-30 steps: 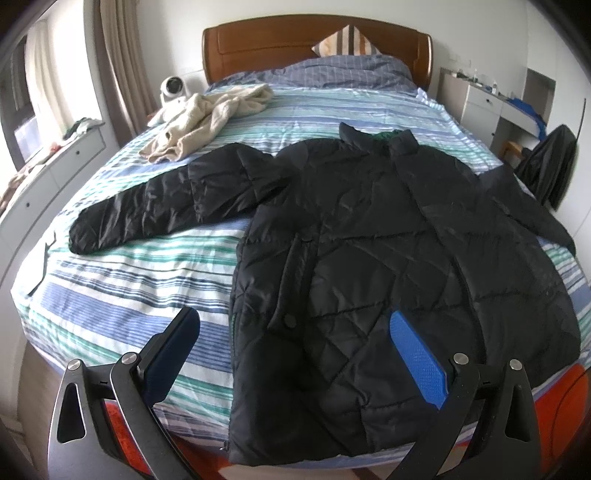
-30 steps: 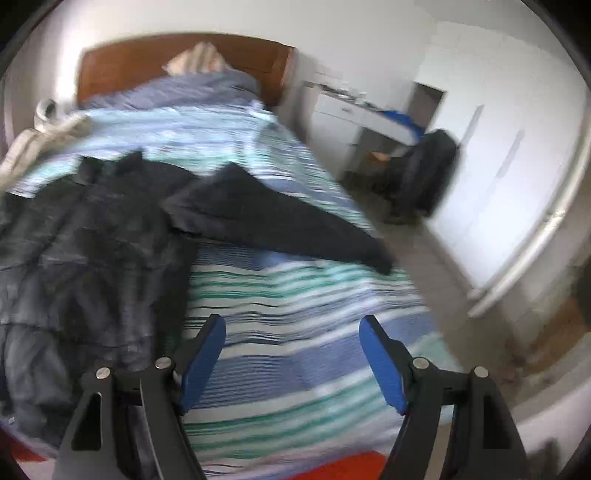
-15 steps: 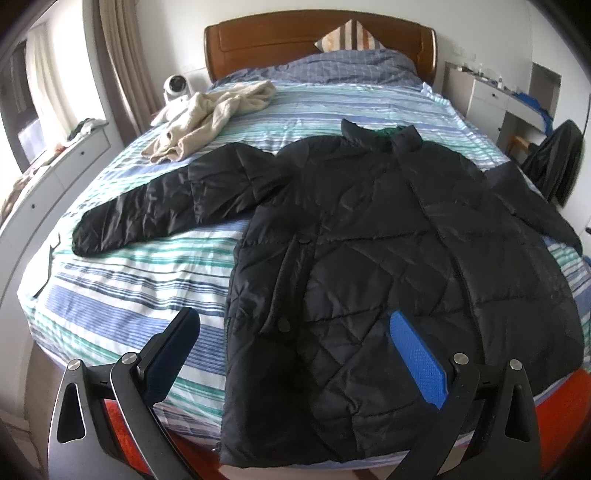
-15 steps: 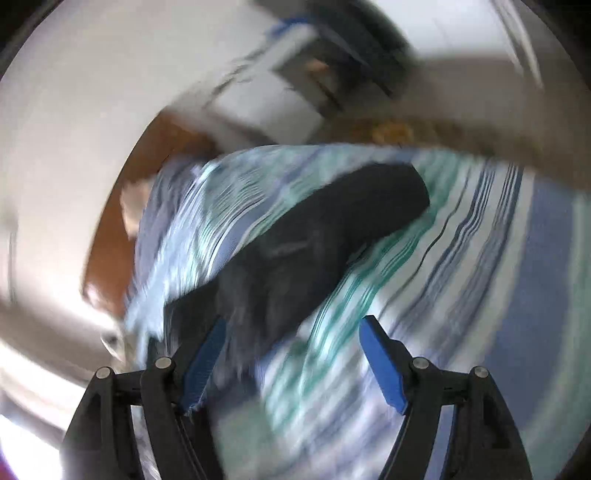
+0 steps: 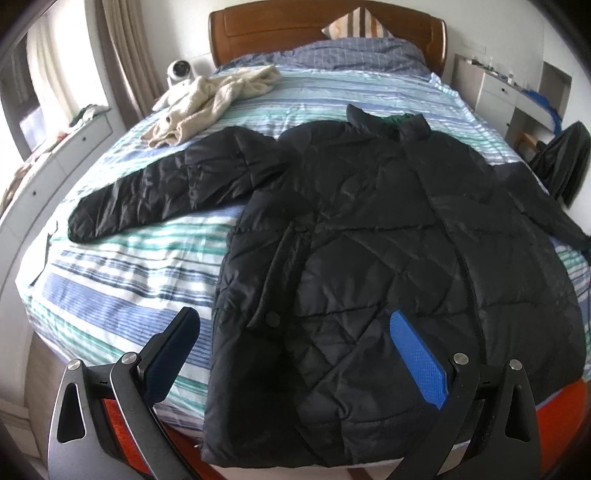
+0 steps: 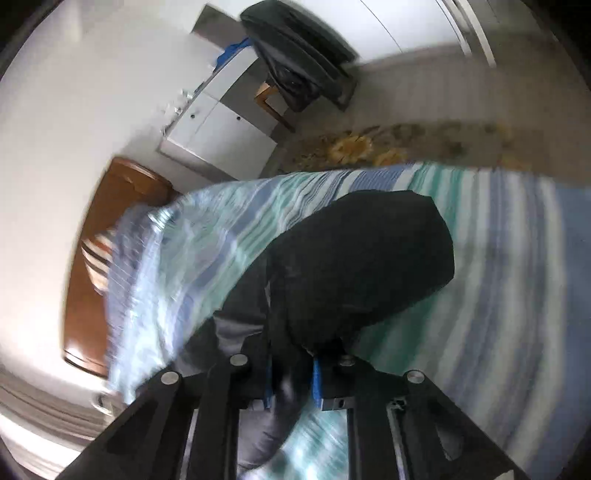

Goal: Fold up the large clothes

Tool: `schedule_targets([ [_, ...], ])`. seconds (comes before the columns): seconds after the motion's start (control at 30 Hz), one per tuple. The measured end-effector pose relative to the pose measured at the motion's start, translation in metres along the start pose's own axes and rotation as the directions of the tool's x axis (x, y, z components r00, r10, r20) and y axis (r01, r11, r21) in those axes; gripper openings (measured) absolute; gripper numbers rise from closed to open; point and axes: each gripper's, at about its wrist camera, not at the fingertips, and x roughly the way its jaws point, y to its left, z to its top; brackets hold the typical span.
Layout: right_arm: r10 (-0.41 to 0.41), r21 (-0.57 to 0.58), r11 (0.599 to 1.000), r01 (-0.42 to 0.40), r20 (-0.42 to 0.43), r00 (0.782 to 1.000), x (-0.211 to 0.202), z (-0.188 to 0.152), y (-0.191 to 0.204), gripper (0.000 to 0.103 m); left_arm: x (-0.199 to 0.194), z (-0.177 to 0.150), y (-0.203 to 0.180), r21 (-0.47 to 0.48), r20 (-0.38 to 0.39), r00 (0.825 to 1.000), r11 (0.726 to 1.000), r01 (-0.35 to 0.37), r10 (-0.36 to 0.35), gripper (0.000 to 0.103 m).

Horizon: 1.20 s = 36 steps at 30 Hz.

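A black quilted jacket (image 5: 369, 240) lies face up on the striped bed (image 5: 122, 280), sleeves spread to both sides. My left gripper (image 5: 291, 350) is open and empty, hovering over the jacket's bottom hem near the foot of the bed. In the right wrist view my right gripper (image 6: 291, 384) is shut on the jacket's right sleeve (image 6: 362, 258), pinching the fabric between its blue pads (image 6: 317, 384). The sleeve's cuff end lies ahead on the bedding.
A beige garment (image 5: 210, 103) lies at the far left of the bed near the wooden headboard (image 5: 325, 22). A white cabinet (image 6: 218, 122) and a chair with a dark bag (image 6: 295, 62) stand right of the bed. Drawers (image 5: 44, 173) line the left wall.
My right gripper has swung over to the jacket's right sleeve, rolled its view, and closed on the fabric. The left gripper has stayed open and nearly still over the hem.
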Motion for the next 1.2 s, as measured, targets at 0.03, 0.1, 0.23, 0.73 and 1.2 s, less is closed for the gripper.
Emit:
schedule_targets([
  [0.03,-0.003,-0.043,0.999,0.004,0.023,1.000,-0.010,0.001,0.006,0.014,0.003,-0.001,0.002,-0.002,-0.011,1.000,1.000,0.007,-0.007,0.103],
  [0.1,0.025,-0.188,0.982,-0.008,0.090,0.996,-0.039,-0.002,0.037,0.014,0.009,-0.004,0.006,-0.008,-0.032,0.999,1.000,0.015,-0.015,0.102],
  [0.23,0.226,-0.576,0.812,-0.094,0.161,0.961,-0.121,-0.039,0.143,0.013,0.003,-0.004,0.020,-0.051,0.002,0.999,0.998,0.033,-0.033,0.102],
  [0.73,0.330,-0.922,-0.007,-0.387,-0.368,0.869,-0.184,-0.425,0.324,0.035,-0.009,-0.026,0.076,-0.191,0.025,0.999,0.981,0.043,-0.039,0.102],
  [1.2,0.242,-0.843,-0.013,-0.538,-0.525,0.816,-0.248,-0.479,0.200,0.089,0.029,0.032,0.061,-0.181,0.031,0.914,0.897,0.403,-0.404,0.102],
])
